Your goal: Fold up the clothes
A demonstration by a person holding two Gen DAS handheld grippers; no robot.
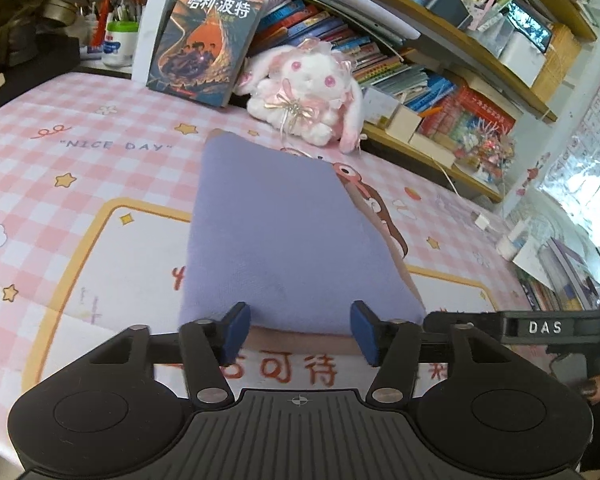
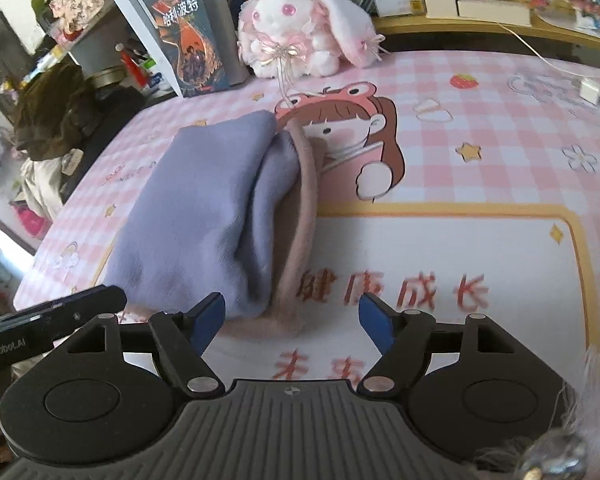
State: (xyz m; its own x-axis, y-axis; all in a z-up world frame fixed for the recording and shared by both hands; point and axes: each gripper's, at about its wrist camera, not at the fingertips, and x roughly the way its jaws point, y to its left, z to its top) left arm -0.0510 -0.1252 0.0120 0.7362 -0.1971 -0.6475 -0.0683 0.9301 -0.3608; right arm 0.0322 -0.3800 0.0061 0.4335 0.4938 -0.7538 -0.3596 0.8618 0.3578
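While the folded lilac fleece garment with its dusty-pink lining lies flat on the pink-checked cartoon-print table mat, both grippers hang just short of its near edge. The left gripper has its blue-padded fingers spread wide apart, gripping nothing; the garment's near hem sits just ahead of and between the two pads, with a strip of pink lining showing under the lilac layer. From the right wrist view, the right gripper is likewise parted with nothing held: the garment stretches away ahead of its left finger, the pink trim curving along the side nearer the right finger, and bare mat with red printed characters lies ahead of that finger. The tip of the other tool shows at the edge of each view, beside the outer finger.

Well beyond the fingertips, past the far end of the garment, a white plush rabbit with pink ribbons sits against the crowded wooden bookshelf, and a dark illustrated paperback book leans upright just left of the rabbit.
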